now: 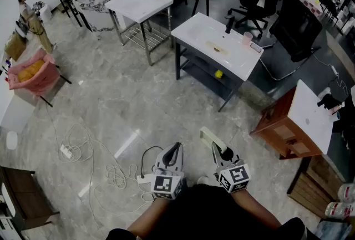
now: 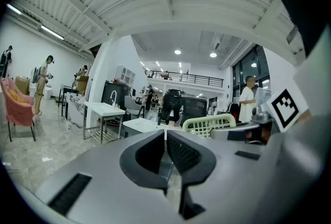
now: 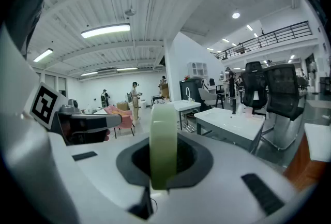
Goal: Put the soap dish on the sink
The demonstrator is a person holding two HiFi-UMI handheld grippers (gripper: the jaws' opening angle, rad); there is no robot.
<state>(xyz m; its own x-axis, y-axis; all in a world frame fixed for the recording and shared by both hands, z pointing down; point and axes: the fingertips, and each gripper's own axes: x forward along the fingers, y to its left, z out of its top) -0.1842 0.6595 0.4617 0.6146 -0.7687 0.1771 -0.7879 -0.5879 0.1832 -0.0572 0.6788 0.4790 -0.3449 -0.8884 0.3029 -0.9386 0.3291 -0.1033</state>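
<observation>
Right claw (image 3: 163, 158): clenched on the soap dish (image 3: 163, 140), a pale green slotted tray held edge-on between the pads and sticking out past the tips. In the head view the dish (image 1: 209, 136) juts forward from the right claw (image 1: 216, 148), above the floor (image 1: 138, 95).

Left claw (image 2: 166, 149): jaws pressed together with nothing between them, just left of the right claw.

Markings: each claw's cube (image 1: 236, 175) carries black-and-white square patterns. No lettering can be made out.

Sink (image 1: 195, 28): white, on a dark frame, well ahead of both claws. A black faucet (image 1: 229, 24) and a pink cup (image 1: 247, 38) stand on it.
</observation>
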